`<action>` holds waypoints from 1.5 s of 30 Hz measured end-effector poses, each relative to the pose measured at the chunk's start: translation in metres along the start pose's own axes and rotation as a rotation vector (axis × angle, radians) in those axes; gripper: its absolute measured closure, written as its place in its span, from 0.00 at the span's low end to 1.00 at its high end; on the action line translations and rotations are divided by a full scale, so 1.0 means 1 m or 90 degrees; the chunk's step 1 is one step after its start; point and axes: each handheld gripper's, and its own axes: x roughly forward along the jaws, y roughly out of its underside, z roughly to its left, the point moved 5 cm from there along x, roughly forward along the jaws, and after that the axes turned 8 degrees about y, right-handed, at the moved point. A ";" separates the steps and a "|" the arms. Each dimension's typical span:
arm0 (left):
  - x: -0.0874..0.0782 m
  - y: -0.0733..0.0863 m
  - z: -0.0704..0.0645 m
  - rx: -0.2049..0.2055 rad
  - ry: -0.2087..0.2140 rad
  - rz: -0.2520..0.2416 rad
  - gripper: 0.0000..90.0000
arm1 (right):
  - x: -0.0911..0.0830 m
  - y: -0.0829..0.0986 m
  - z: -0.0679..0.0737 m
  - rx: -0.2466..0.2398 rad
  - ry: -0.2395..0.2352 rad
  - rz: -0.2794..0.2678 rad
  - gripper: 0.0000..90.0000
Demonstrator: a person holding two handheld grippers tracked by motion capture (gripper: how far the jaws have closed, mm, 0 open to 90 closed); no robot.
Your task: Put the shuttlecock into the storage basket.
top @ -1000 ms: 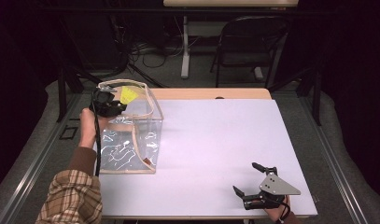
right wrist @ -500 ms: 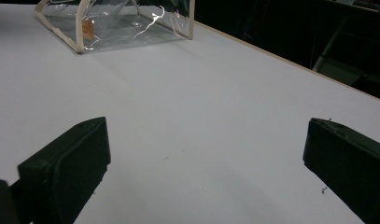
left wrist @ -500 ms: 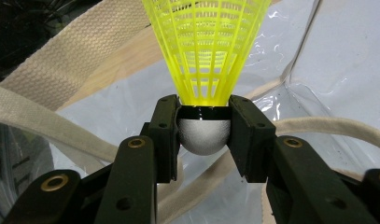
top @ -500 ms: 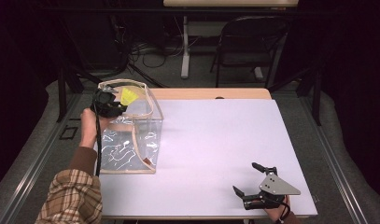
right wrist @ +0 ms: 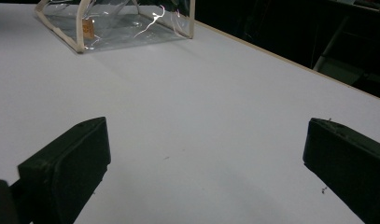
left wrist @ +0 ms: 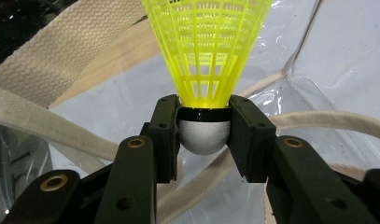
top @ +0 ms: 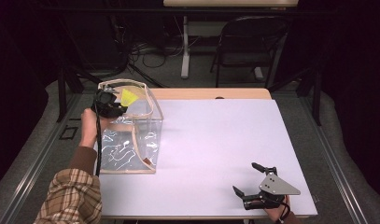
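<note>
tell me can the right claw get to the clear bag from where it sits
Probably yes. The right claw rests open at the near right corner, and bare white table lies between it and the clear bag. It's a long reach across, though.

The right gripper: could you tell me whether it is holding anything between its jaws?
No, the right gripper stands wide open, with bare white table between its jaws.

Yellow shuttlecock (left wrist: 207, 56), white cork clamped, above clear bag (top: 131, 140).

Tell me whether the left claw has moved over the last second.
No. In the high view the left claw holds the yellow shuttlecock at the same spot over the clear bag's rim.
</note>
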 end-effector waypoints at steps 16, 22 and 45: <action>-0.001 -0.001 0.000 -0.005 0.008 -0.012 0.62 | 0.000 0.000 0.000 0.000 0.000 -0.001 0.00; -0.004 -0.002 -0.002 -0.008 0.011 -0.023 0.45 | 0.000 0.000 0.000 -0.001 0.000 -0.001 0.00; -0.034 -0.003 -0.016 0.010 -0.003 -0.052 0.06 | 0.000 0.001 -0.001 0.002 -0.003 0.000 0.00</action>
